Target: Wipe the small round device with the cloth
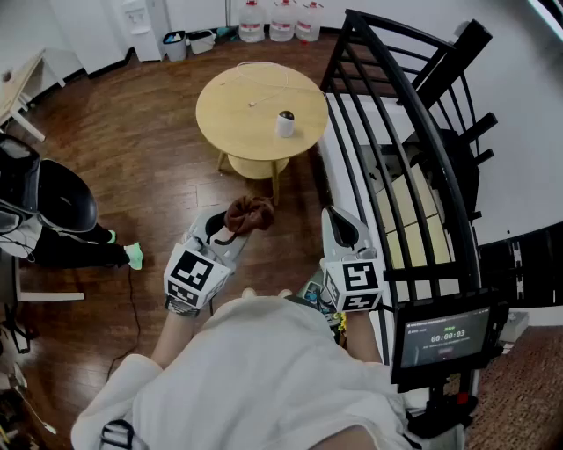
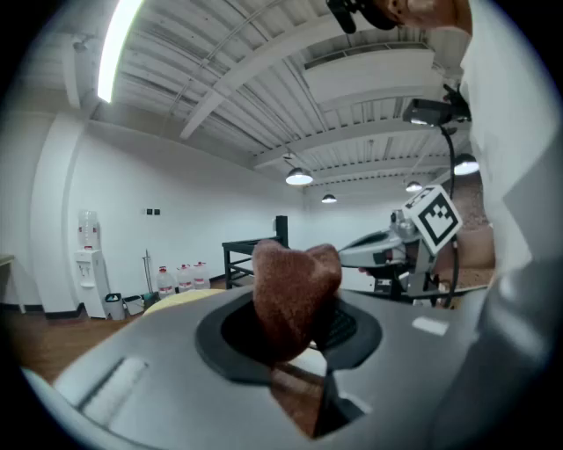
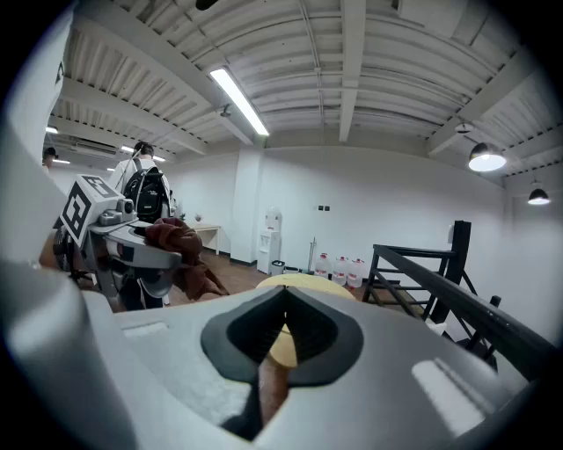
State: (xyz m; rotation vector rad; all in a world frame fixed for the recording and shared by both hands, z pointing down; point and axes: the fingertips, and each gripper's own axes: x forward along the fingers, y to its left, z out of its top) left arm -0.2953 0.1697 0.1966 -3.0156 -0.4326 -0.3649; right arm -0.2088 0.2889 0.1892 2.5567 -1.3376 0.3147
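The small round device (image 1: 286, 123), white with a dark top, stands on a round wooden table (image 1: 237, 110) well ahead of both grippers. My left gripper (image 1: 230, 230) is shut on a bunched brown cloth (image 1: 249, 214), which fills the middle of the left gripper view as the cloth (image 2: 290, 294) between the jaws. My right gripper (image 1: 341, 225) is level with it to the right, shut with nothing in it; its jaws meet in the right gripper view (image 3: 283, 325). Both grippers are held over the wooden floor, short of the table.
A black metal frame with slats (image 1: 405, 149) stands right of the table. A black office chair (image 1: 53, 198) is at the left, a person's foot (image 1: 132, 255) beside it. Water bottles (image 1: 281, 22) and bins line the far wall. A cord (image 1: 264, 95) lies on the table.
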